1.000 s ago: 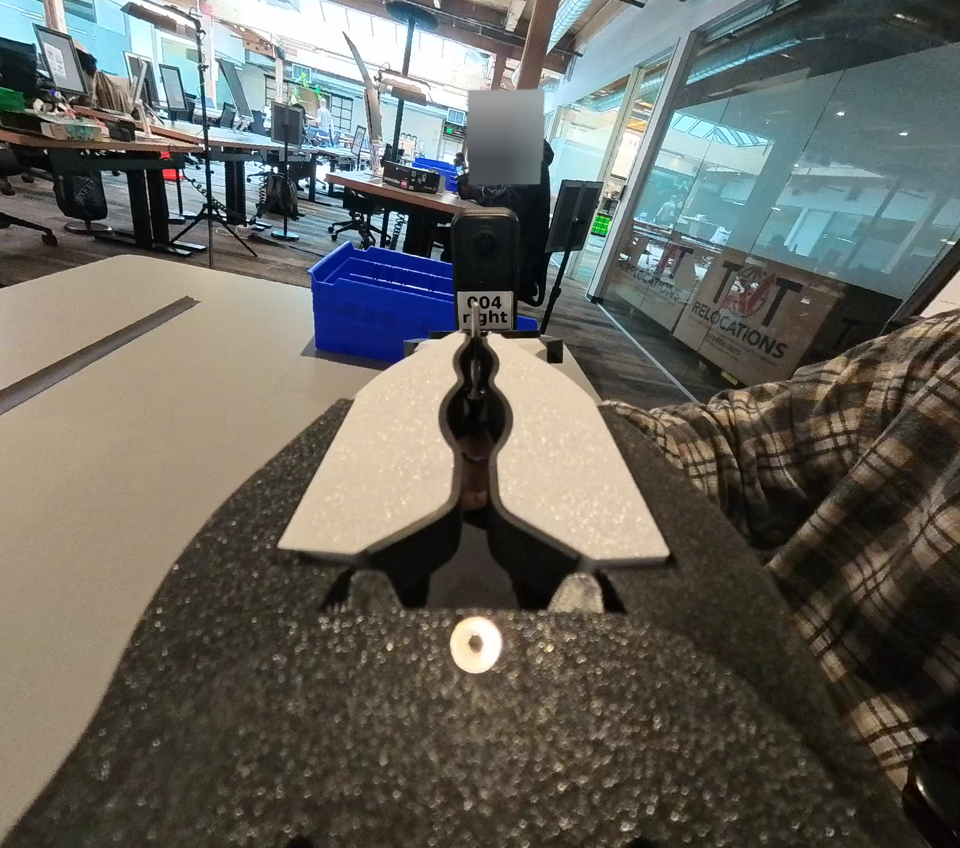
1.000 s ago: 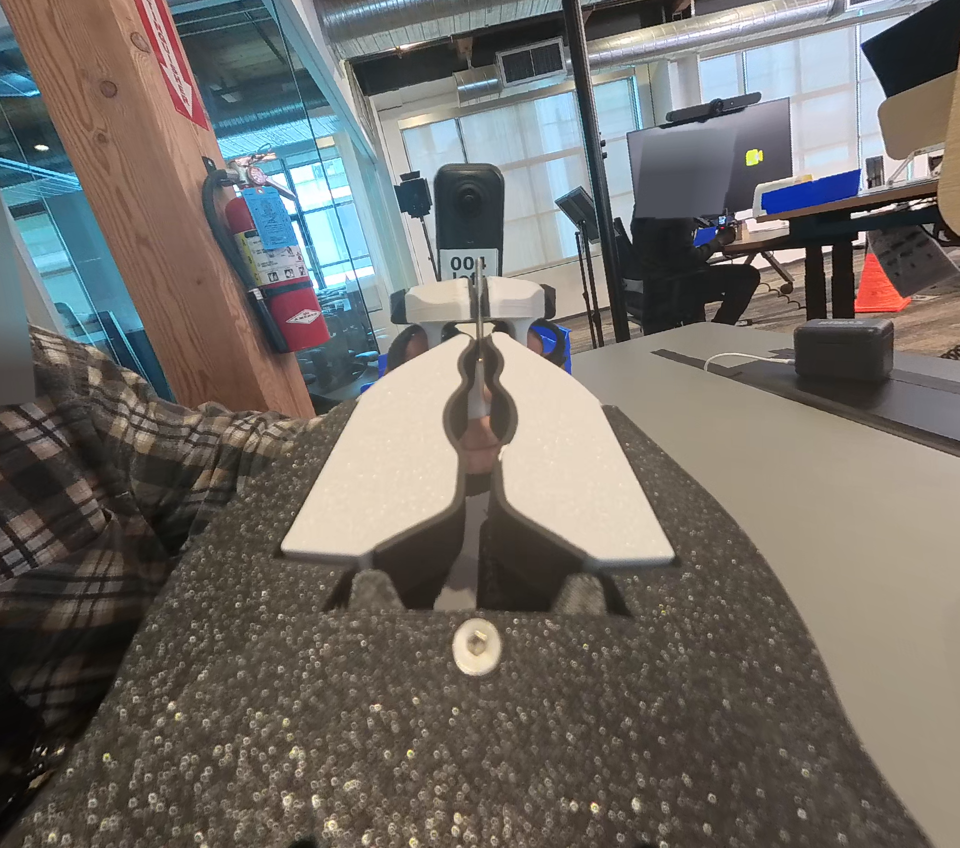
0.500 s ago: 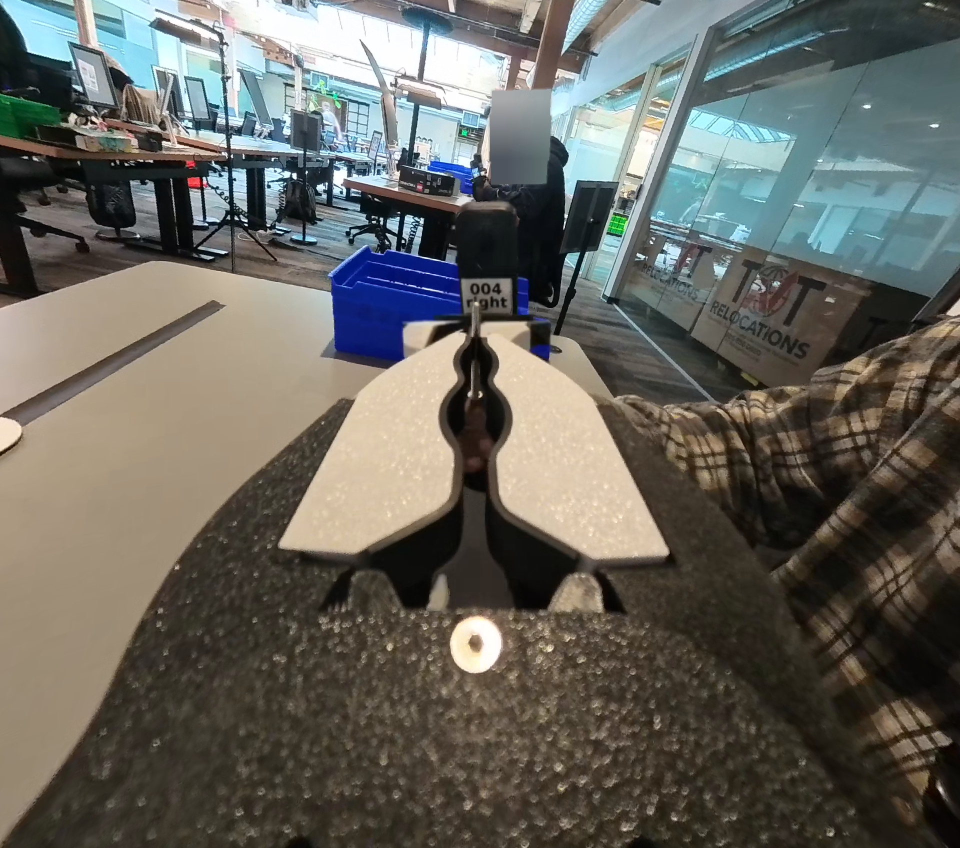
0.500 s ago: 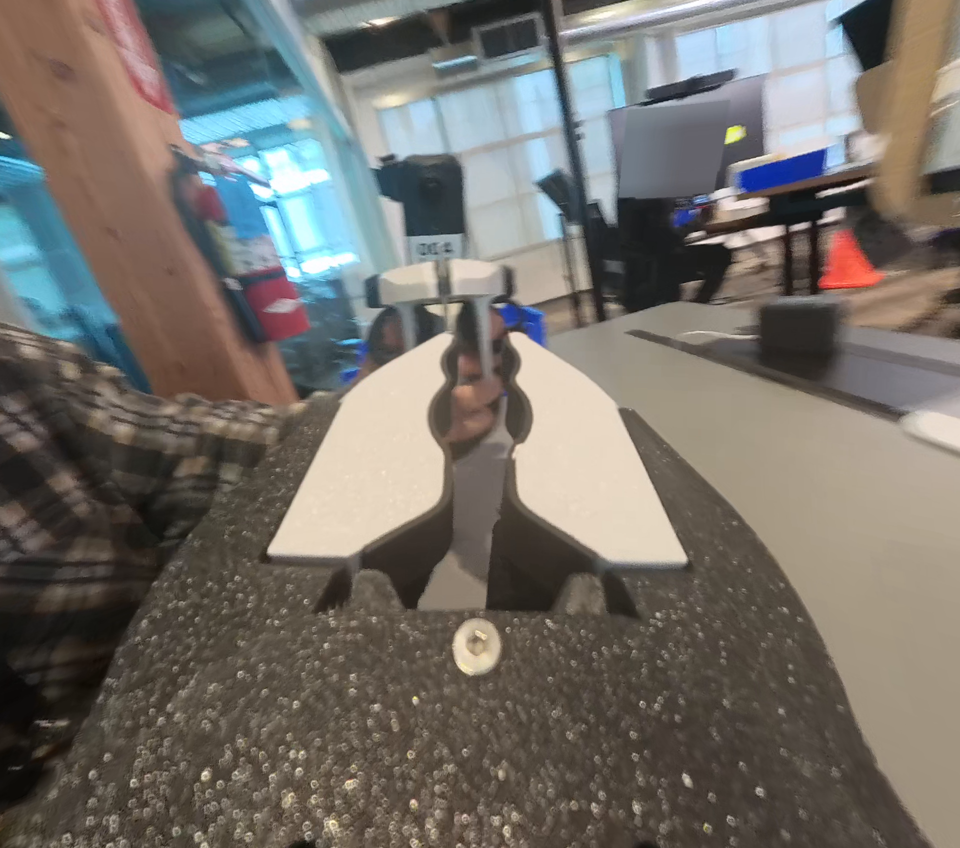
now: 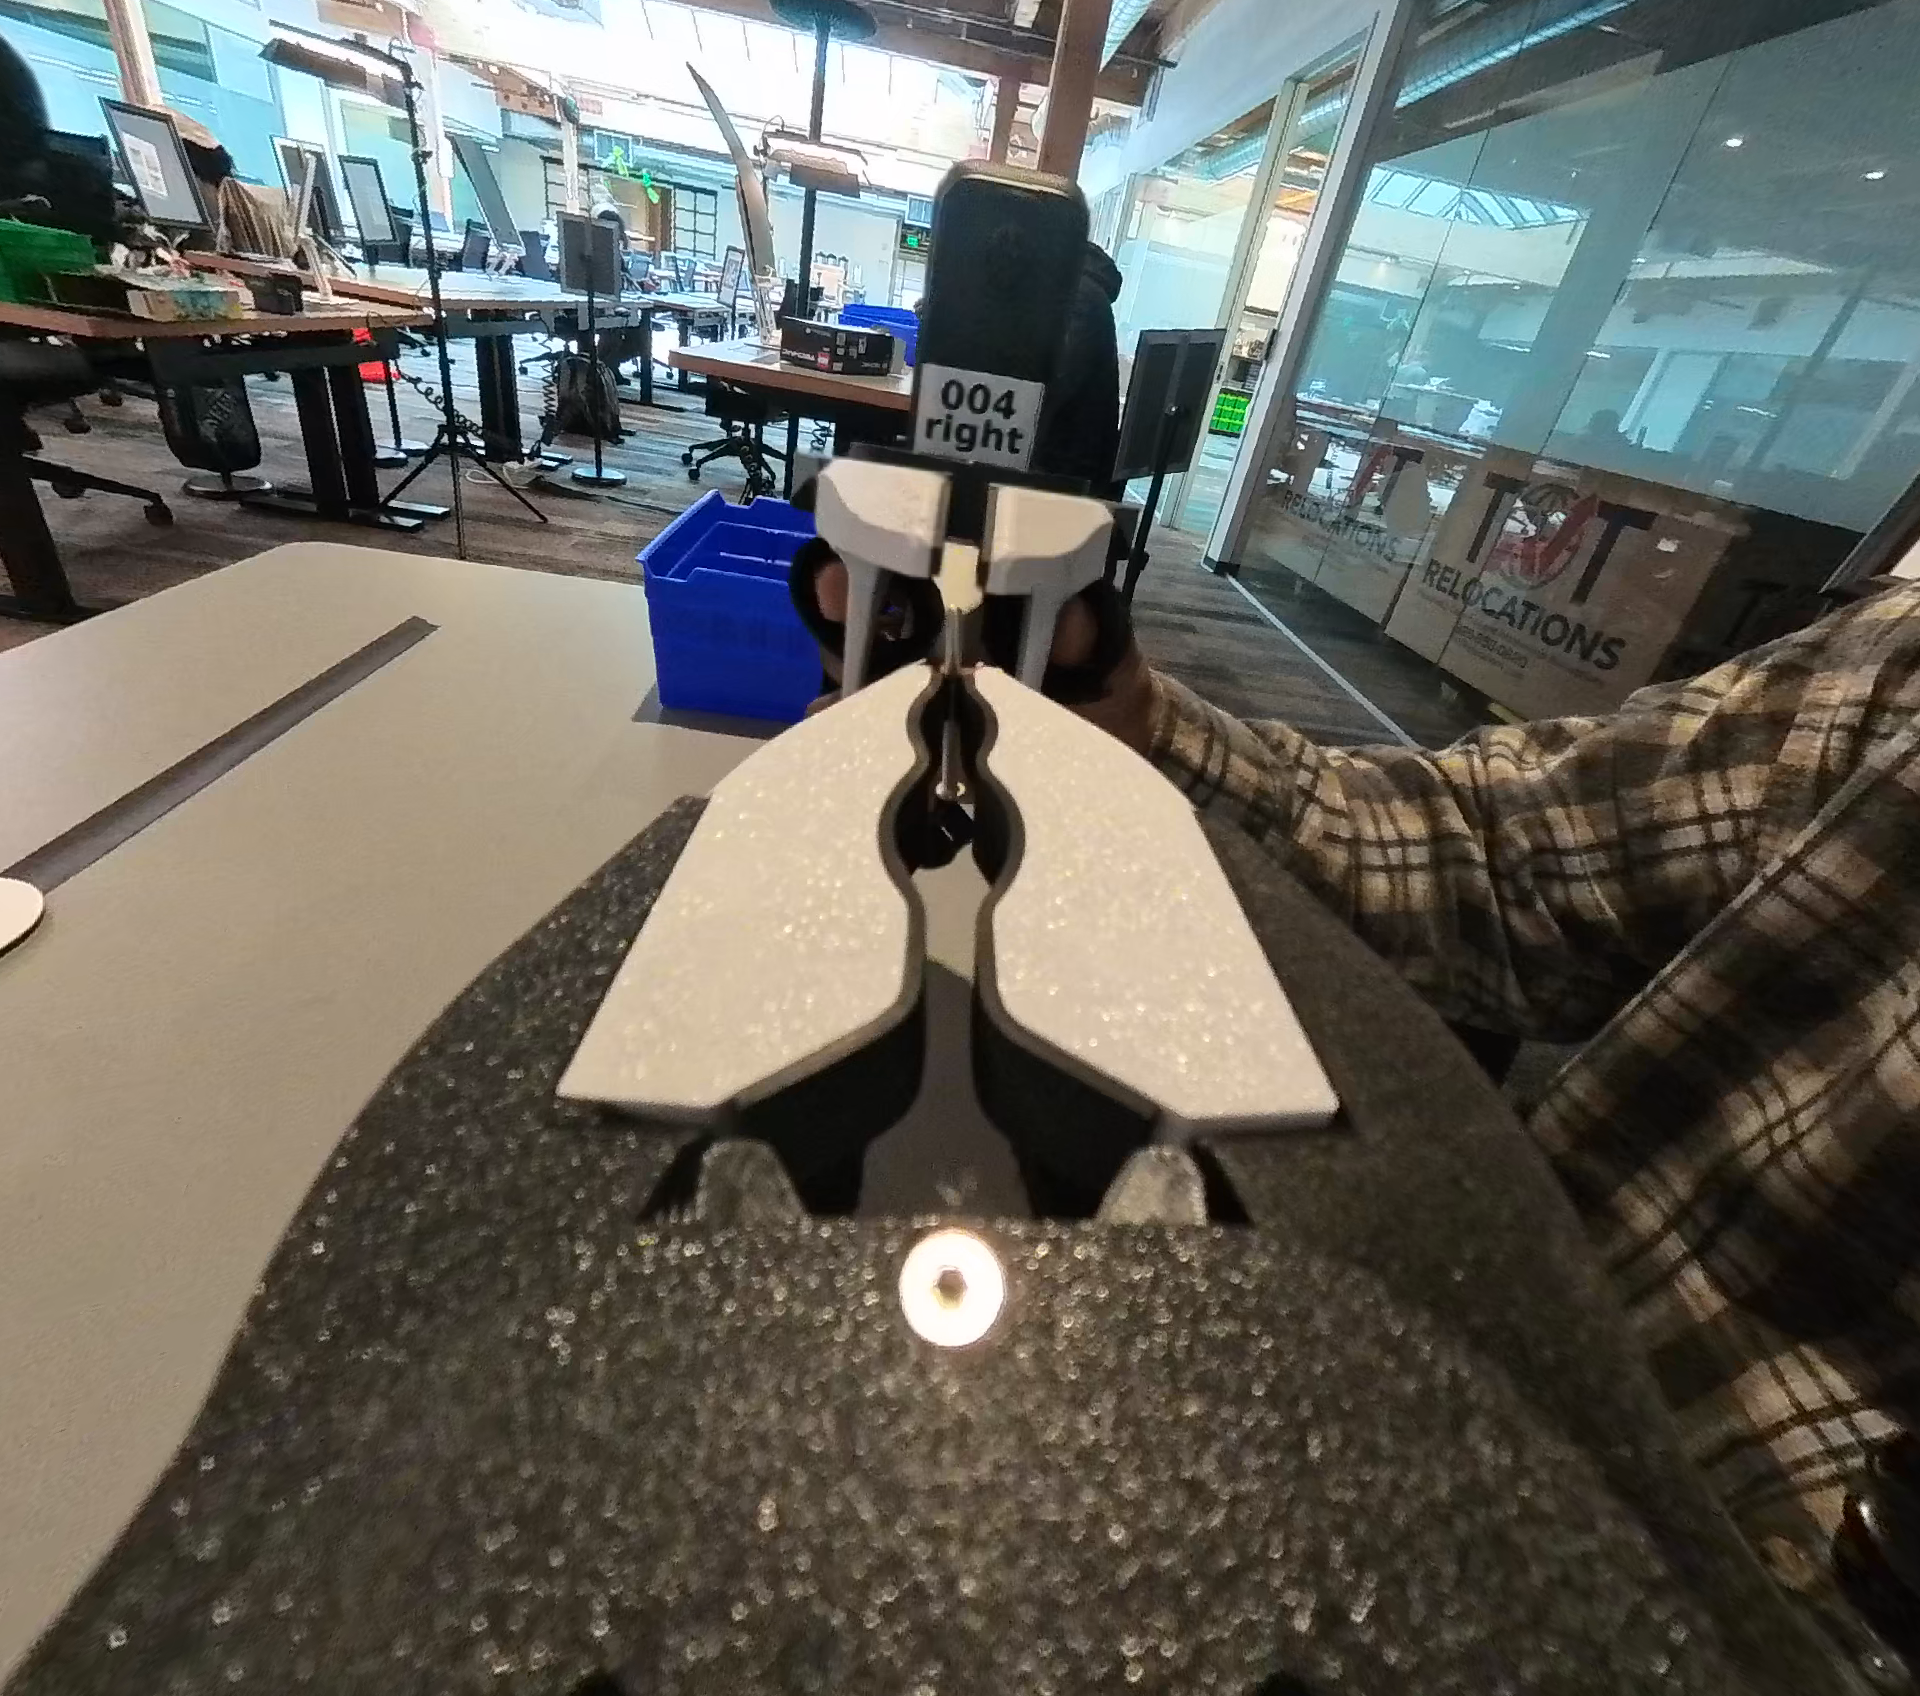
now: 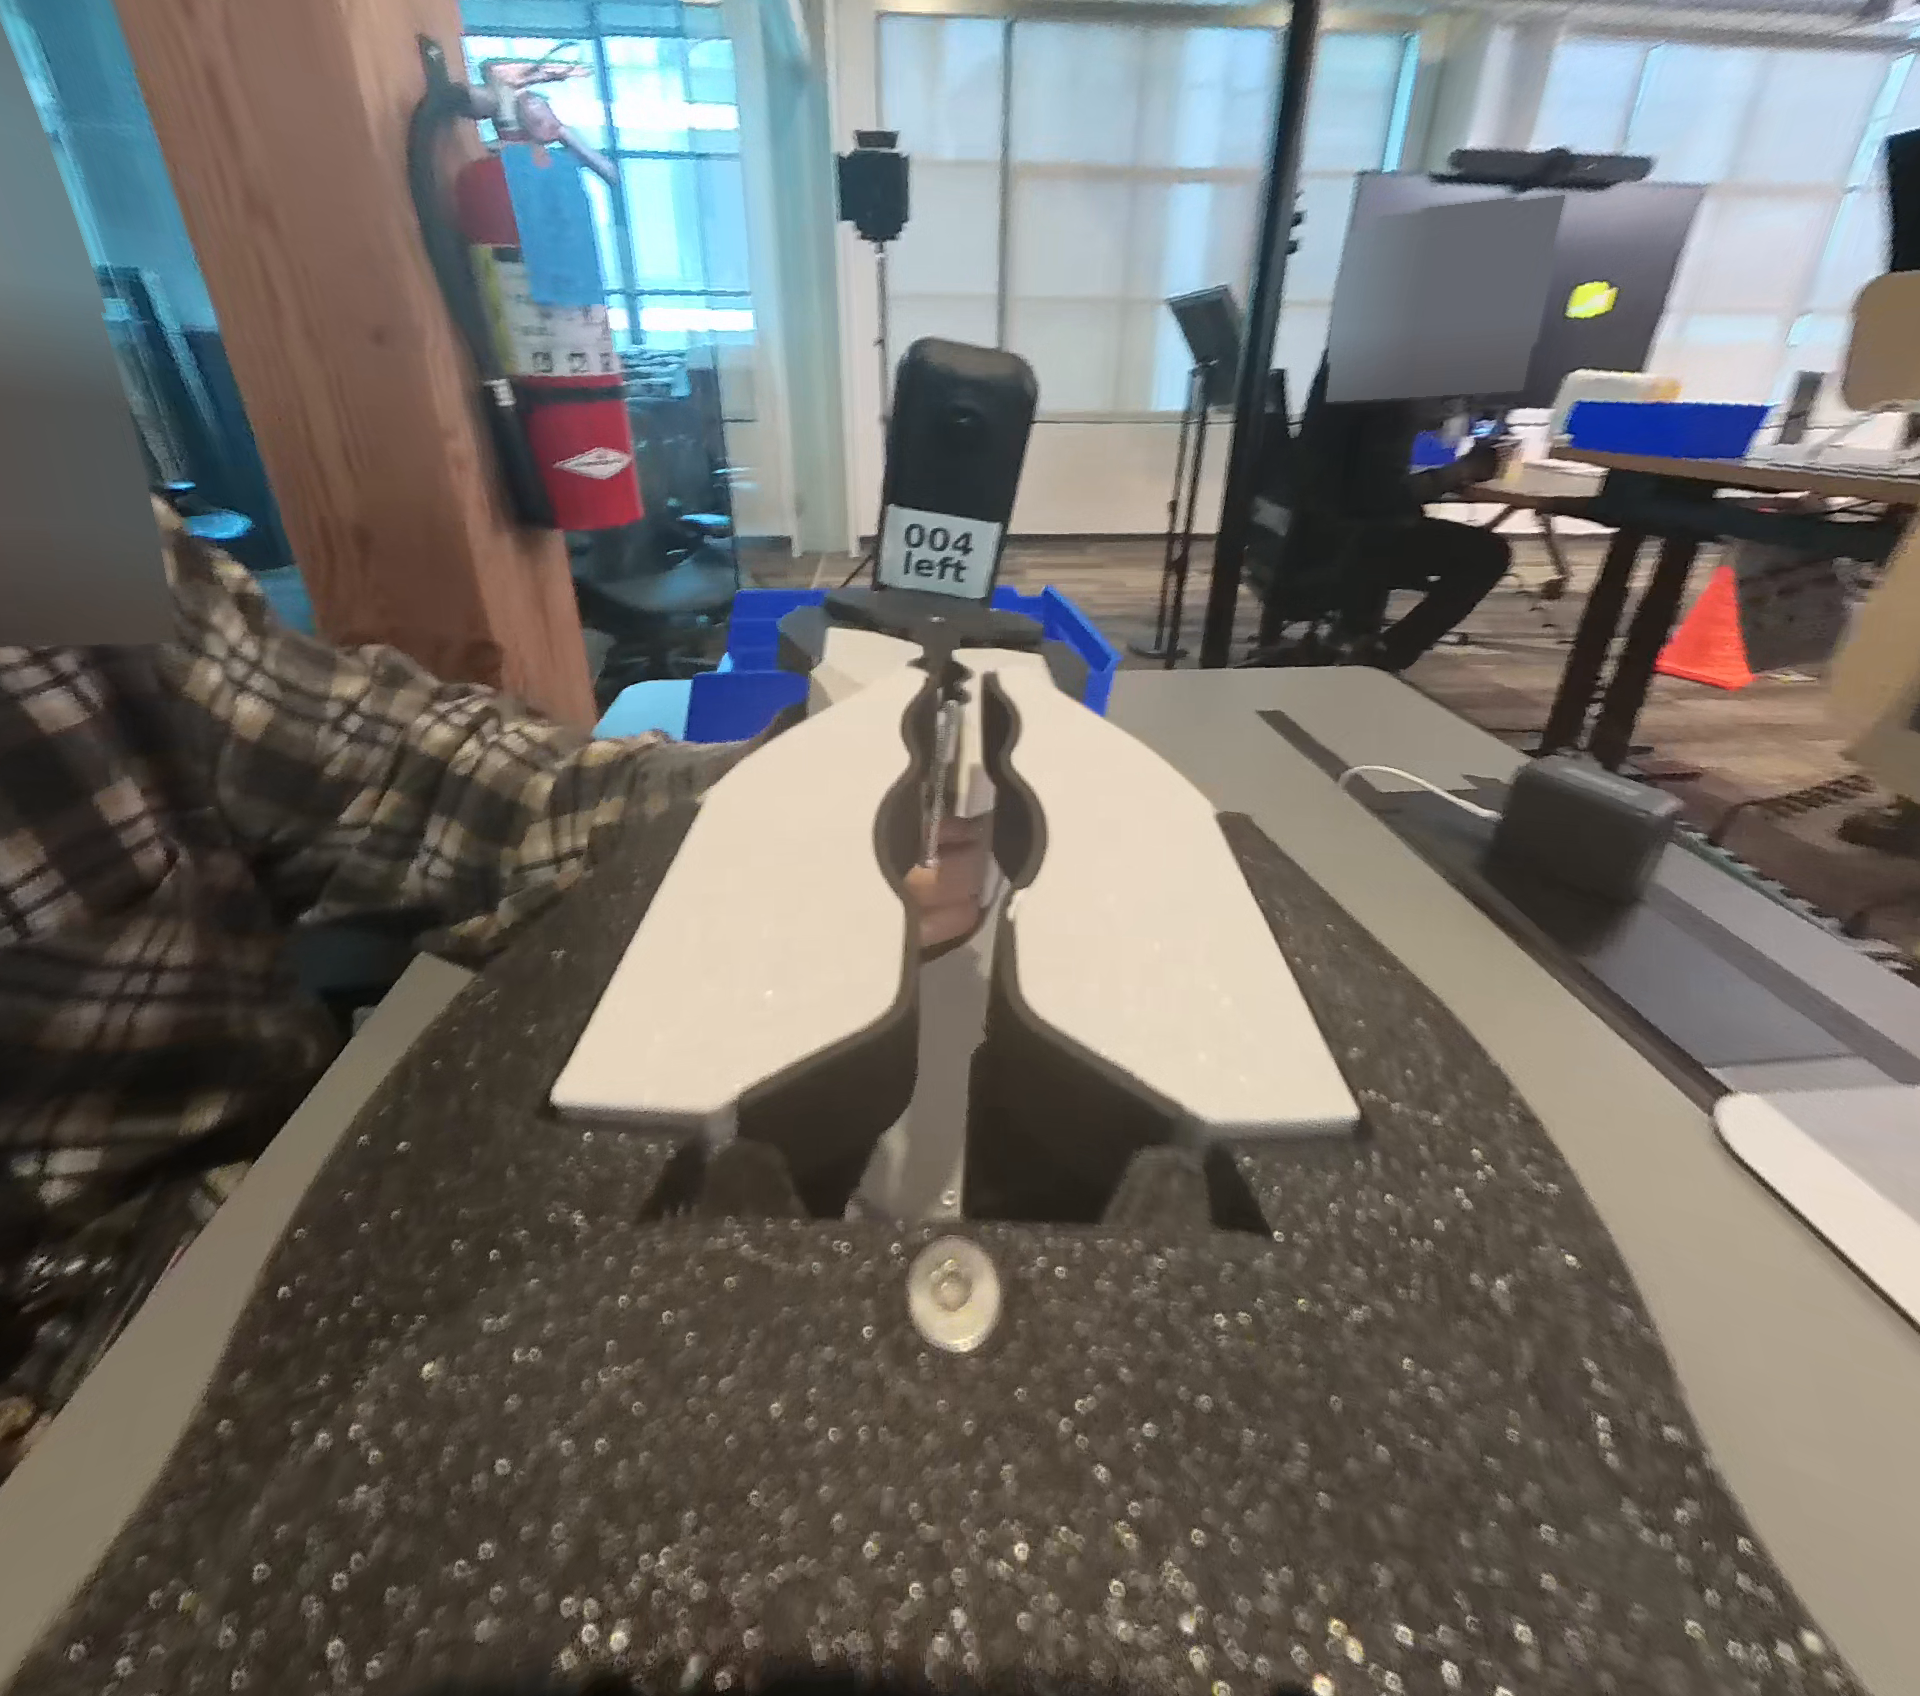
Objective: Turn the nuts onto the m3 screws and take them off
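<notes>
My left hand-held gripper point(image 5: 951, 690), pale grainy fingers pressed together, pinches a slim threaded metal screw point(image 5: 948, 747) above the smooth grey bench point(image 5: 208, 815). My right hand-held gripper point(image 6: 951, 690) pinches its far end; only the left view shows that tip. The blue bin point(image 5: 717, 607) sits at the bench's far edge.

Daylight flooded through the far windows point(image 5: 343, 88), blowing them out white. Wide-angle bending curved the edges. The right wrist view smeared, probably from motion, softening the fire extinguisher point(image 6: 551, 358); the left stayed sharp.
</notes>
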Demonstrator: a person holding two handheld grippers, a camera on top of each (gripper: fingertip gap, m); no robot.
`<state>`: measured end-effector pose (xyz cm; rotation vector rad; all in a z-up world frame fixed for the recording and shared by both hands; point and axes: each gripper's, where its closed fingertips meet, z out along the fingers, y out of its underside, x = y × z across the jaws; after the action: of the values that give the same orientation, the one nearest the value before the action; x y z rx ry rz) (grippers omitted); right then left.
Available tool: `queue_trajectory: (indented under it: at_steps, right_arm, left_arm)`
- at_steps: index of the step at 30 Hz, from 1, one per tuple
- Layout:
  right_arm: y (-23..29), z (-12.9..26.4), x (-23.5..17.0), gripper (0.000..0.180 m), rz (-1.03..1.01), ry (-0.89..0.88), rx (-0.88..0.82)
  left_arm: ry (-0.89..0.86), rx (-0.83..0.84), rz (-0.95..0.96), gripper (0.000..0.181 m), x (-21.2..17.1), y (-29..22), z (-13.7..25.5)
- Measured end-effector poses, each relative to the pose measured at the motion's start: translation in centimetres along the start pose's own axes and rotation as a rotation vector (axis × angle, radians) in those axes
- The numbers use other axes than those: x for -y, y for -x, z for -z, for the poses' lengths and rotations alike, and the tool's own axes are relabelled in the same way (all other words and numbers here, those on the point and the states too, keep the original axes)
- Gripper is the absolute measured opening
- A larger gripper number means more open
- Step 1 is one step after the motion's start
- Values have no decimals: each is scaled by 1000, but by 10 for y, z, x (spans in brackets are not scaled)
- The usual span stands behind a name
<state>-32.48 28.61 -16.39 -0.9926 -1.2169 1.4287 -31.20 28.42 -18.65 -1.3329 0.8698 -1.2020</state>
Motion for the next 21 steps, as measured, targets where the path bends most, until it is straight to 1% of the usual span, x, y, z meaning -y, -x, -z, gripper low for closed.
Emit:
queue_trajectory:
  at_steps: [11, 21]
  right_arm:
    - [3, -5, -9, 7, -7, 48, 29]
    - [5, -5, -11, 2, 0, 59, 39]
  left_arm:
    - [15, -11, 3, 1, -4, -1, -3]
    - [13, -20, 9, 2, -4, -2, -3]
